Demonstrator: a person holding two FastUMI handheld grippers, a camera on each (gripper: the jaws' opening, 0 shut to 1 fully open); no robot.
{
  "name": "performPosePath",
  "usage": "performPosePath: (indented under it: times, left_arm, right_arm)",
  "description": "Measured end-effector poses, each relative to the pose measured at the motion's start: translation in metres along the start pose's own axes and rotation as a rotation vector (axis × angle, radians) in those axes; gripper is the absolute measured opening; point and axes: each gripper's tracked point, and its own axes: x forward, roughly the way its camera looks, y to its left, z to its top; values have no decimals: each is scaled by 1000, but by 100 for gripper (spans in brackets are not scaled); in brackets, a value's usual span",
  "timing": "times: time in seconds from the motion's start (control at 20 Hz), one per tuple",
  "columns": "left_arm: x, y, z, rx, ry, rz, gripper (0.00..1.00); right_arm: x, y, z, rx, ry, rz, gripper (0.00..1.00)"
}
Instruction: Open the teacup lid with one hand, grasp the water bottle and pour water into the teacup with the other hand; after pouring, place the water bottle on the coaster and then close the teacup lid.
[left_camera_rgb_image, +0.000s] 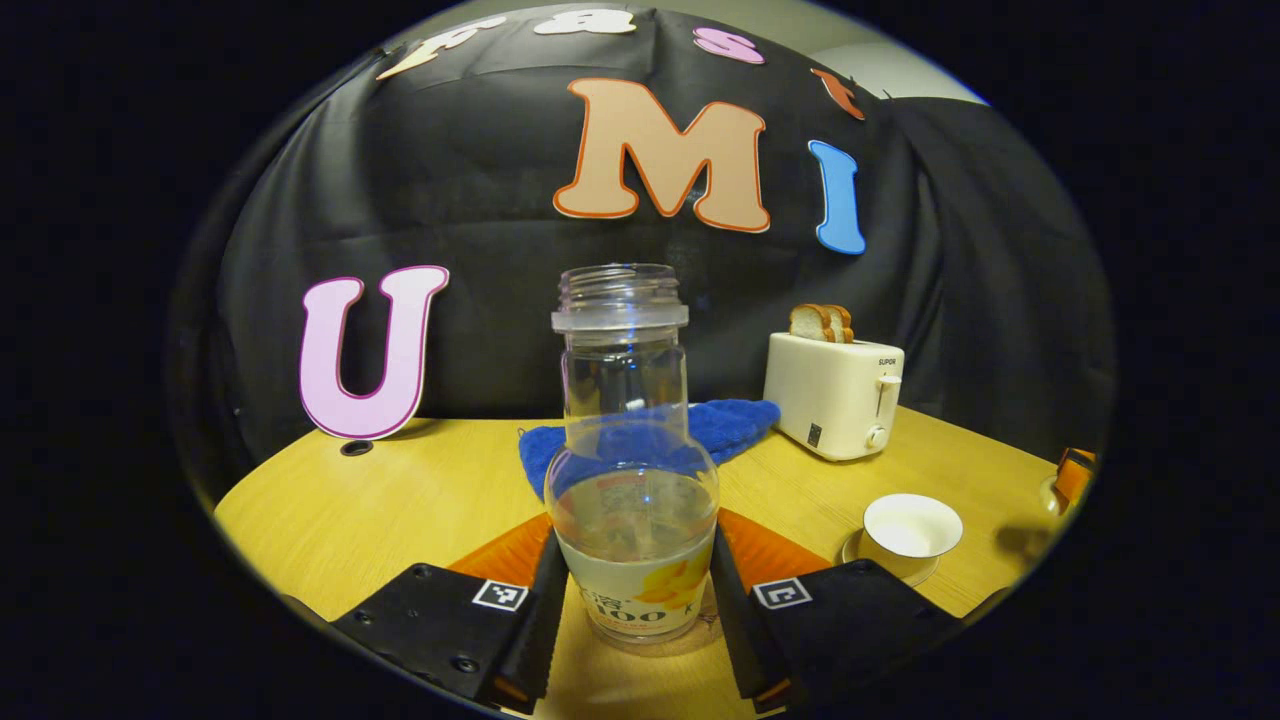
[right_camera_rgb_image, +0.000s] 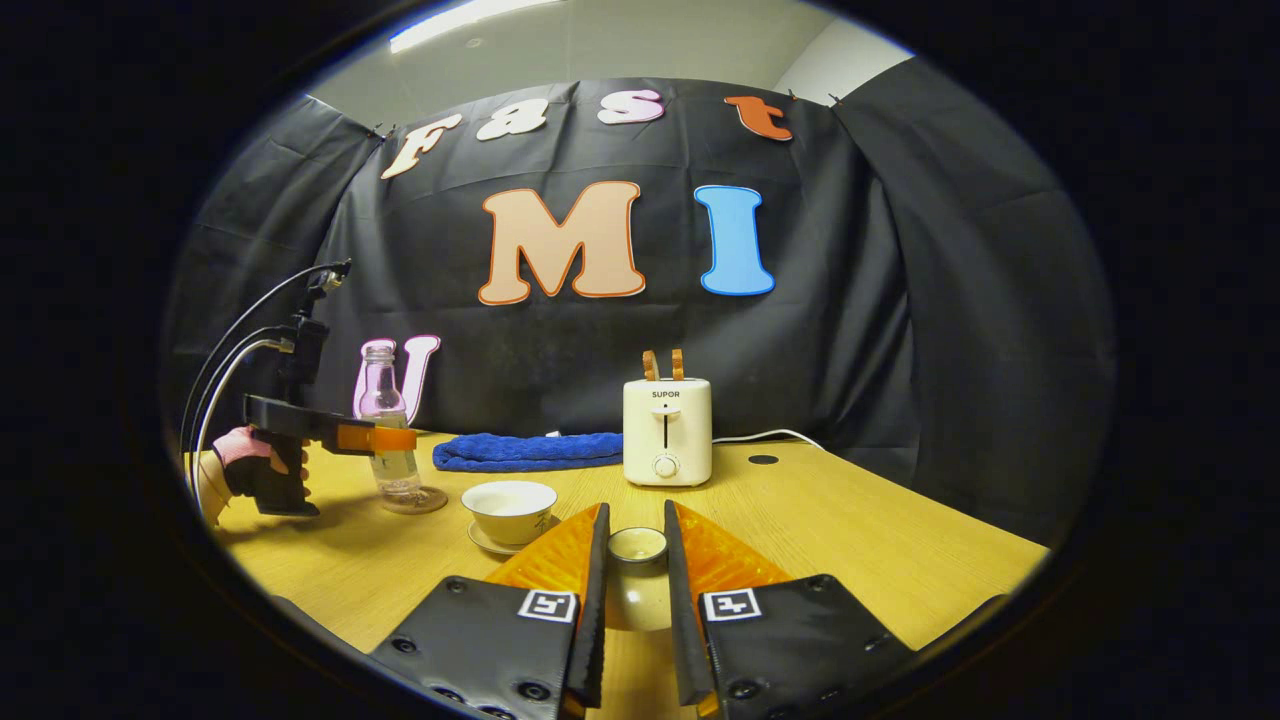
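A clear, capless water bottle (left_camera_rgb_image: 633, 470) with a little water stands upright on a glassy coaster (right_camera_rgb_image: 436, 500). My left gripper (left_camera_rgb_image: 633, 545) is shut on its lower body, one finger on each side. The right gripper view shows that bottle (right_camera_rgb_image: 385, 430) at the left, with the left gripper (right_camera_rgb_image: 375, 438) around it and a hand (right_camera_rgb_image: 235, 455) behind. The white teacup (right_camera_rgb_image: 510, 505) sits uncovered on its saucer, right of the bottle. My right gripper (right_camera_rgb_image: 635, 520) is shut on the teacup lid (right_camera_rgb_image: 637, 580), held low over the table in front of the cup. The cup (left_camera_rgb_image: 912, 528) lies to the right in the left gripper view.
A cream toaster (right_camera_rgb_image: 667, 430) with two bread slices stands at the back of the wooden table (right_camera_rgb_image: 880, 540). A folded blue towel (right_camera_rgb_image: 530, 450) lies to its left, behind the cup and bottle. A white cable runs from the toaster to a hole in the tabletop.
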Motion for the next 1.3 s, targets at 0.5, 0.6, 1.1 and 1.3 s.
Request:
performPosePath:
  times: [0.5,0.6,1.1,1.3]
  left_arm:
    - [8,-7,-10,-17,31,-16,67]
    - [8,-7,-9,-17,31,-14,69]
    - [6,-11,-8,-17,24,-30,83]
    - [1,-11,-3,-4,-1,-26,94]
  right_arm:
    - [1,1,0,0,-1,8,31]
    - [0,1,0,0,-1,8,31]
    - [0,-1,0,0,-3,1,31]
    - [0,0,1,0,-1,1,31]
